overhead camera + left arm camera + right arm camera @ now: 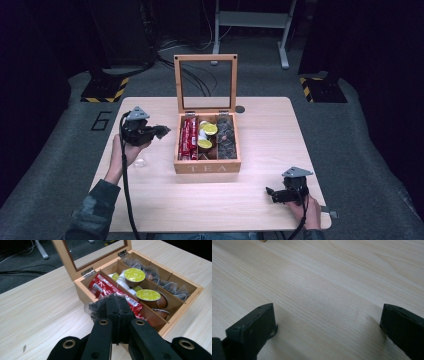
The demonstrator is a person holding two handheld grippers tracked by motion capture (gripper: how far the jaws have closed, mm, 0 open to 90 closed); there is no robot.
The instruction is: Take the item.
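A wooden box marked TEA (207,168) stands mid-table with its glass lid (205,83) raised upright. Its left compartment holds red packets (107,287), the middle one yellow-lidded capsules (134,275), the right one dark tea sachets (172,287). My left gripper (161,132) hovers just left of the box, shut on a clear sachet of dark tea (96,308) that sticks out to the left of its tips (116,299), near the box's left wall. My right gripper (270,193) rests low near the table's front right, jaws open over bare wood (328,320).
A small clear wrapper-like object (140,162) lies on the table by the left hand. A dark round spot (240,109) sits behind the box. Cables trail from both grippers. Beyond the table (270,125) are floor cables and a metal stand.
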